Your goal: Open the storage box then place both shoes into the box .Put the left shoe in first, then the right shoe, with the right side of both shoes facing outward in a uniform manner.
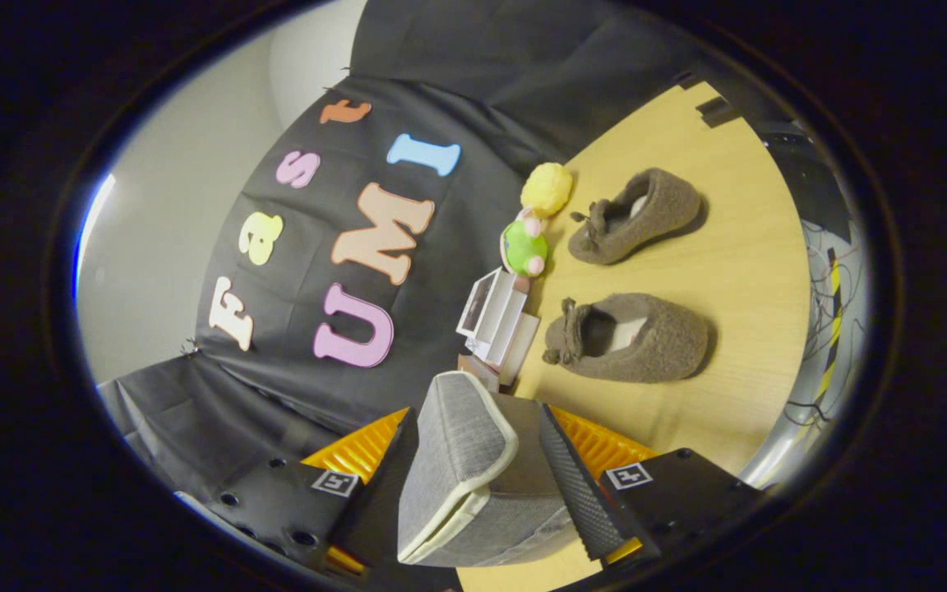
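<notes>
Hand-held gripper (473,485) fingers clamp the storage box lid (461,460), lifting it open. Both shoes, near (628,339) and far (634,215), remain on the worktop (736,271), not yet loaded.

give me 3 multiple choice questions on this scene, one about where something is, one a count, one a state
1. Where is the grey box?
A. between the gripper fingers
B. beyond the shoes
C. on top of the plush toys

2. How many brown shoes lie on the table?
A. one
B. two
C. three

3. What state is the gripper in?
A. wide open, holding nothing
B. closed on a shoe
C. closed on the box

Answers:
1. A: the box sits between the two fingers, nearer than the shoes.
2. B: a near shoe and a far shoe lie apart on the wood, both outside the box.
3. C: both fingers press against the sides of the box.
</notes>
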The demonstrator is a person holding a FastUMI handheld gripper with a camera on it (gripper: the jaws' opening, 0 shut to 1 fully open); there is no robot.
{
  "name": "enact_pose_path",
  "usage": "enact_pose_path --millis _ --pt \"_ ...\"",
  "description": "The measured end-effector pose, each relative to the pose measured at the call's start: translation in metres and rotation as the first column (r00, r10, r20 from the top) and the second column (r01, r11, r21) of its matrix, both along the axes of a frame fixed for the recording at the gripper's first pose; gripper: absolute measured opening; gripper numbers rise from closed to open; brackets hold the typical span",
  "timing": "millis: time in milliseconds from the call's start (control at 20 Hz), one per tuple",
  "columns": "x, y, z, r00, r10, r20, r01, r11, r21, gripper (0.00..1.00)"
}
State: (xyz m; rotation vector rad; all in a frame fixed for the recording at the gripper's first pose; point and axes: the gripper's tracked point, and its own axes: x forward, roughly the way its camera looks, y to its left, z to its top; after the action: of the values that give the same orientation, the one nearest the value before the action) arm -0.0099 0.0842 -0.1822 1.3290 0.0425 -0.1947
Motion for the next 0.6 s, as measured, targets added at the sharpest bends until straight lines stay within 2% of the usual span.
enact_pose_path --millis 200,350,550,600 --pt "0.015 0.010 -0.010 1.000 0.009 -0.005 -0.009 0.996 0.084 0.92" --pt "0.024 0.015 -0.006 1.000 -0.003 0.009 0.002 0.989 0.147 0.70" --pt "0.031 0.015 0.004 1.000 -0.014 0.011 0.012 0.988 0.151 0.40" --pt "0.027 0.014 0.017 0.998 -0.025 0.055 0.016 0.989 0.148 0.33"
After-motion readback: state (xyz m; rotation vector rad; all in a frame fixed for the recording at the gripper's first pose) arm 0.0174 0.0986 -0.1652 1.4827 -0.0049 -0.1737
